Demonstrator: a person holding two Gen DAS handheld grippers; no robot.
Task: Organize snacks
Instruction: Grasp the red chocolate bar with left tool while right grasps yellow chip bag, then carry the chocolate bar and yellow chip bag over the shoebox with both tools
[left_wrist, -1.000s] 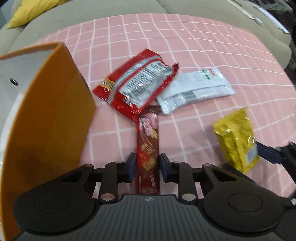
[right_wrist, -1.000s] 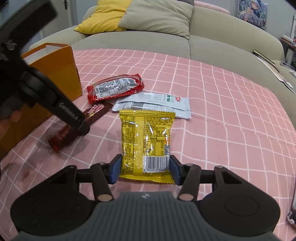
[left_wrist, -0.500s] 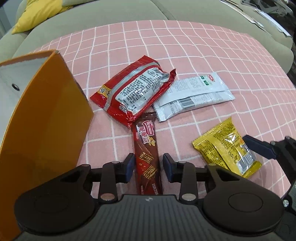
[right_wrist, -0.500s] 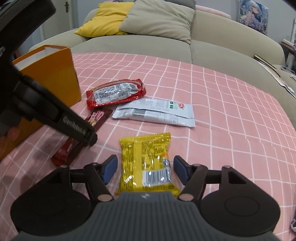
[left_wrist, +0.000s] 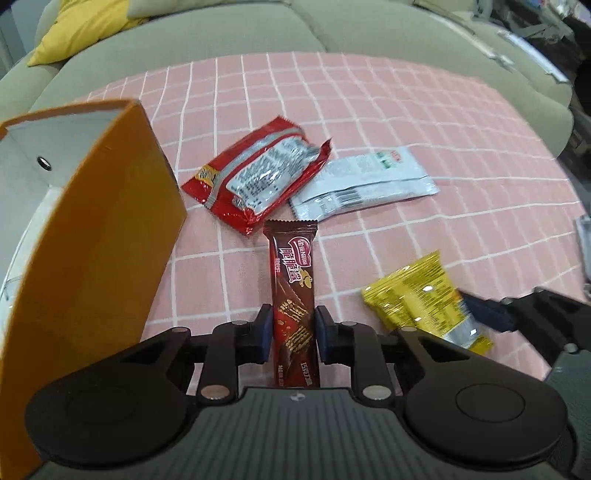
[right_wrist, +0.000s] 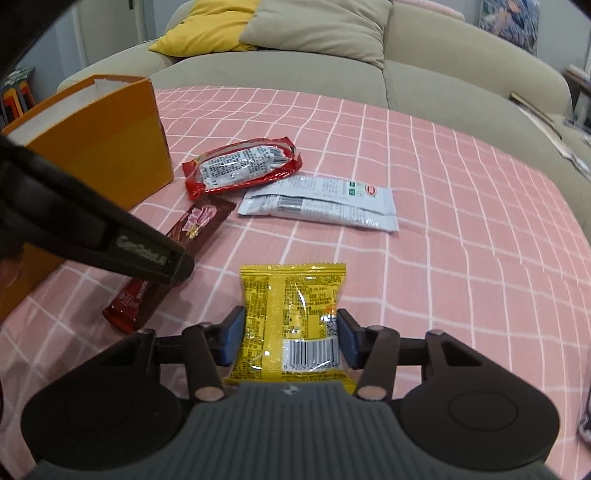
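Observation:
My left gripper (left_wrist: 291, 332) is shut on a dark red chocolate wafer bar (left_wrist: 293, 291), which points away along the fingers; the bar also shows in the right wrist view (right_wrist: 173, 258). My right gripper (right_wrist: 290, 339) is shut on a yellow snack packet (right_wrist: 295, 314), also seen at the right of the left wrist view (left_wrist: 417, 299). A red and silver snack pack (left_wrist: 258, 177) and a white flat packet (left_wrist: 365, 181) lie on the pink checked cloth (left_wrist: 443, 129). An open orange paper bag (left_wrist: 92, 229) stands at the left.
The cloth covers a surface in front of a beige sofa (right_wrist: 332, 70) with a yellow cushion (right_wrist: 207, 29) and a beige cushion (right_wrist: 317, 26). Papers lie on the sofa at the far right (right_wrist: 535, 110).
Both grippers closed in on their packets after standing wider half a second ago. The wafer bar and the yellow packet now sit pinched between the pads, and both have lifted slightly.

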